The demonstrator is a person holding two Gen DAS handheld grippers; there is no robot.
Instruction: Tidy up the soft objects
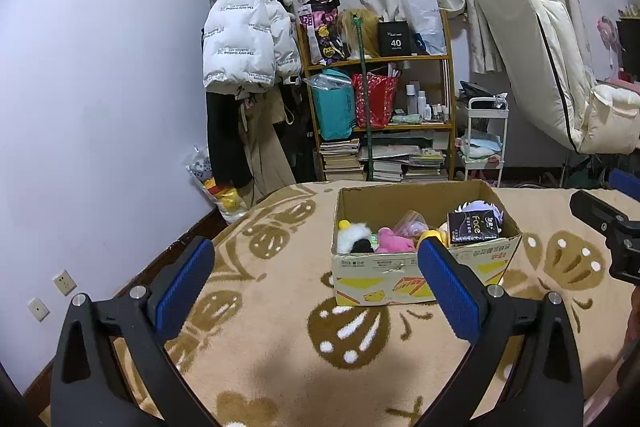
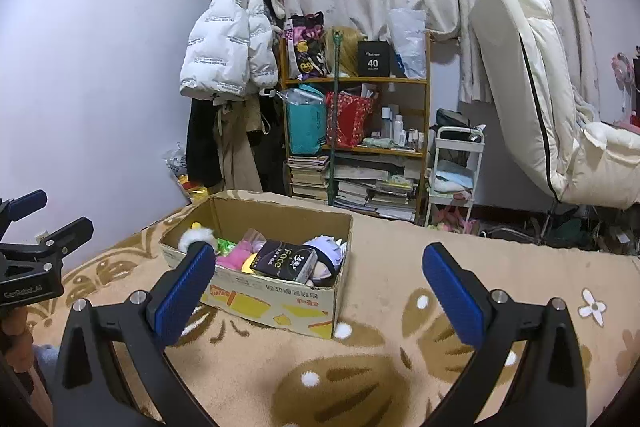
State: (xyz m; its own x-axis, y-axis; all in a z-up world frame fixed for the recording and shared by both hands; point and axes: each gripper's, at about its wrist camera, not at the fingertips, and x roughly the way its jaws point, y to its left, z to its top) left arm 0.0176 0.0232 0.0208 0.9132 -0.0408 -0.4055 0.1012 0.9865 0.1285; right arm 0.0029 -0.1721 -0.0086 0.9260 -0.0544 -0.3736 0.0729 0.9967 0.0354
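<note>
A cardboard box [image 1: 404, 269] stands on a beige patterned blanket [image 1: 280, 307]. It holds soft things: a white and black plush [image 1: 354, 237], a pink plush [image 1: 392, 239], a black tissue pack [image 1: 472, 227] and a pale purple plush [image 1: 486, 207]. The box also shows in the right wrist view [image 2: 276, 299], with the tissue pack [image 2: 286, 261] on top. My left gripper [image 1: 316, 267] is open and empty, held in front of the box. My right gripper [image 2: 320, 271] is open and empty, just right of the box. It shows at the right edge of the left wrist view [image 1: 612, 223].
Beyond the bed stand a wooden shelf [image 1: 380, 107] with bags and books, a white jacket [image 1: 244, 39] on a coat rack, a small white cart [image 1: 486, 139] and a cream folded mattress [image 1: 552, 67]. The wall [image 1: 100, 87] is on the left.
</note>
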